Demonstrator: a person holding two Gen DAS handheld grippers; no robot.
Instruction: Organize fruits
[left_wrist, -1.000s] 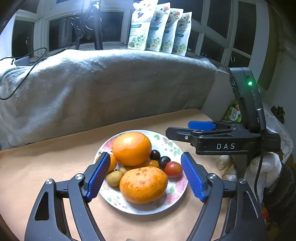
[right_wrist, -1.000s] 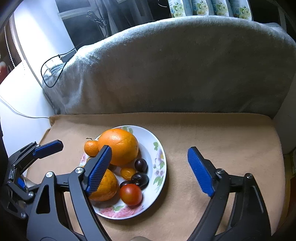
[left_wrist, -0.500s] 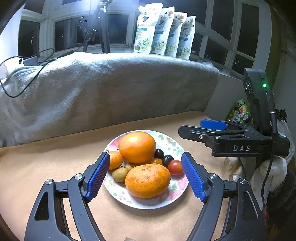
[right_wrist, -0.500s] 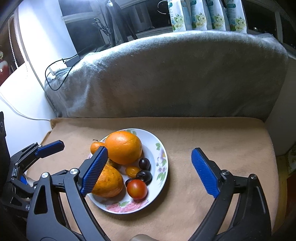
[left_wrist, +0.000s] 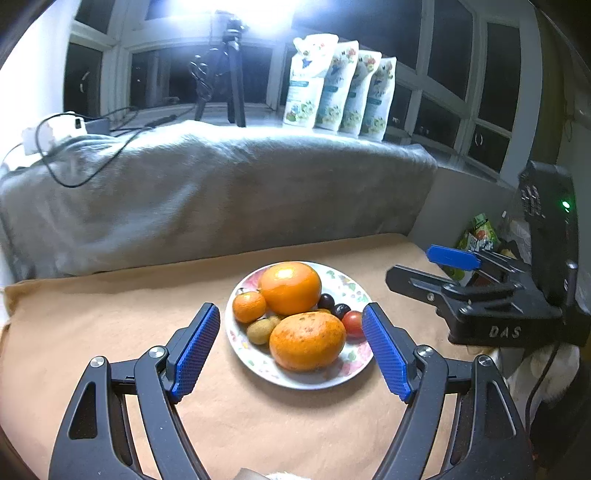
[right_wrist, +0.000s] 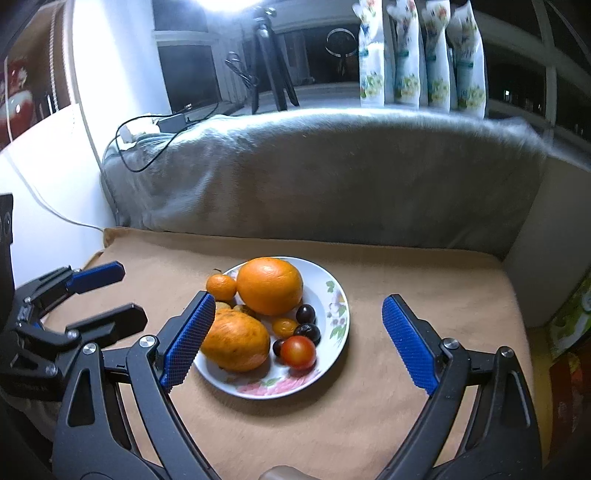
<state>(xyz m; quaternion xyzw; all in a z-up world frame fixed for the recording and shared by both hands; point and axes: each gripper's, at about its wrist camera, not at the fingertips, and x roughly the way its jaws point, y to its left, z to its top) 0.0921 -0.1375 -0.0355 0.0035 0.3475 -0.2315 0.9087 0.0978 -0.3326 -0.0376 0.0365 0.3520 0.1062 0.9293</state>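
A tan cloth-covered surface (right_wrist: 388, 424) carries one flowered plate (right_wrist: 338, 317) of fruit.

Grey blanket (left_wrist: 221, 192), tan cloth (right_wrist: 369, 424); four pouches (left_wrist: 340, 85), tripod (left_wrist: 229, 70) on windowsill

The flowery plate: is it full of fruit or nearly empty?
Full. The plate holds two big oranges, a small mandarin, a red tomato, dark grapes and a kiwi, crowded together and touching.
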